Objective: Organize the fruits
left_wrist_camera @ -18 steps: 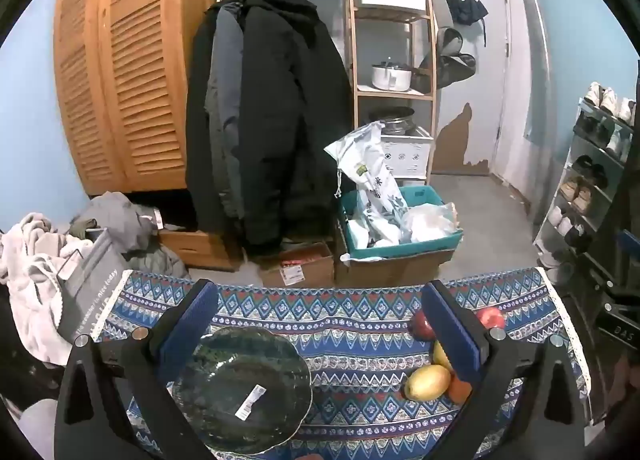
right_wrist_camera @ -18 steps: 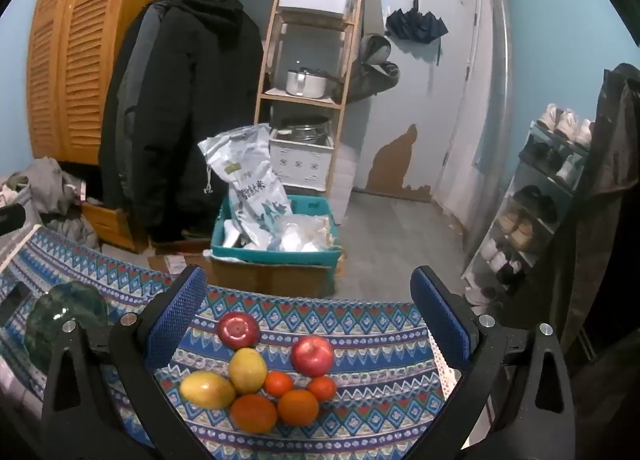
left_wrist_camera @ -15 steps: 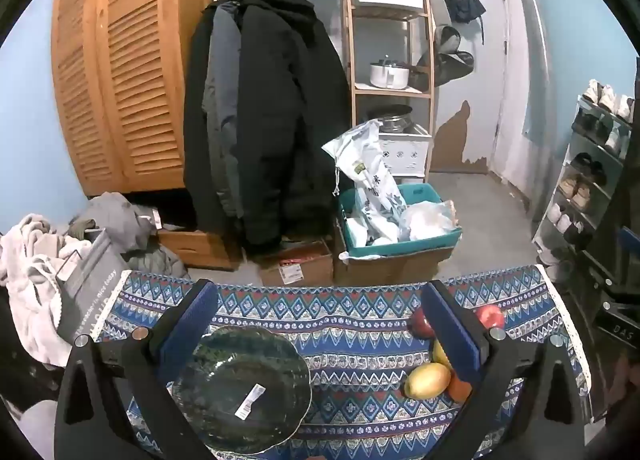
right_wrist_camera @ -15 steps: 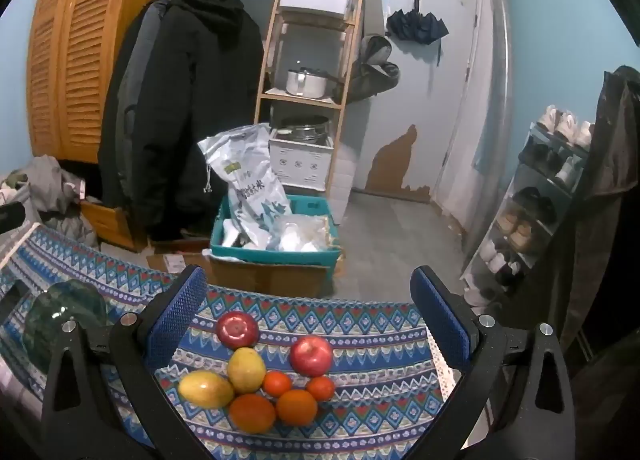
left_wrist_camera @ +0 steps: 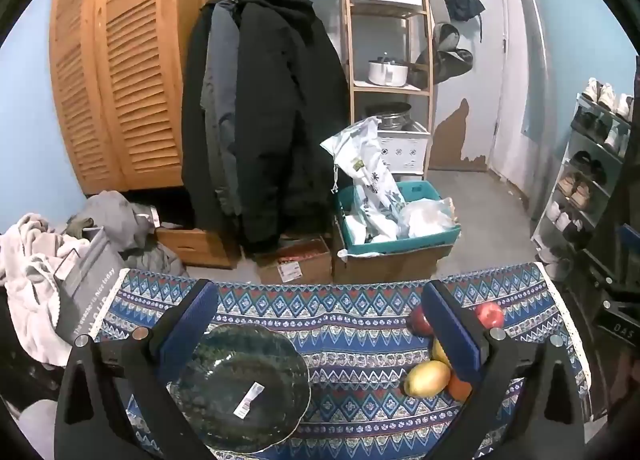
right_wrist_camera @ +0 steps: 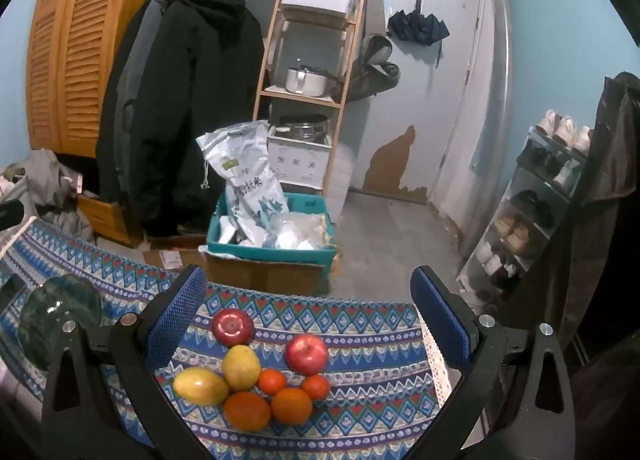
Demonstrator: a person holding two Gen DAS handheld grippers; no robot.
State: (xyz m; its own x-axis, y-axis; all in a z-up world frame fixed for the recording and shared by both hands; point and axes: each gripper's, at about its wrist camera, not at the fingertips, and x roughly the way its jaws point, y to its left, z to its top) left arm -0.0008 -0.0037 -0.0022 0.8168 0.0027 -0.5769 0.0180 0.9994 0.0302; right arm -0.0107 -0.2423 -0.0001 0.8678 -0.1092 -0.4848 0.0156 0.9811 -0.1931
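Observation:
A pile of fruit lies on the patterned tablecloth: two red apples, two yellow mangoes and several oranges. My right gripper is open and empty, hovering above the pile. My left gripper is open and empty above a dark green glass plate with a sticker. The fruit shows at the right in the left wrist view, partly hidden by the right finger. The plate shows at the left in the right wrist view.
The table's far edge drops to a floor with cardboard boxes and a teal bin of bags. Coats hang behind. A shoe rack stands right; laundry lies left.
Both grippers have sunk very slightly; the scene has shifted a little upward in both views. Nothing was taken hold of or let go.

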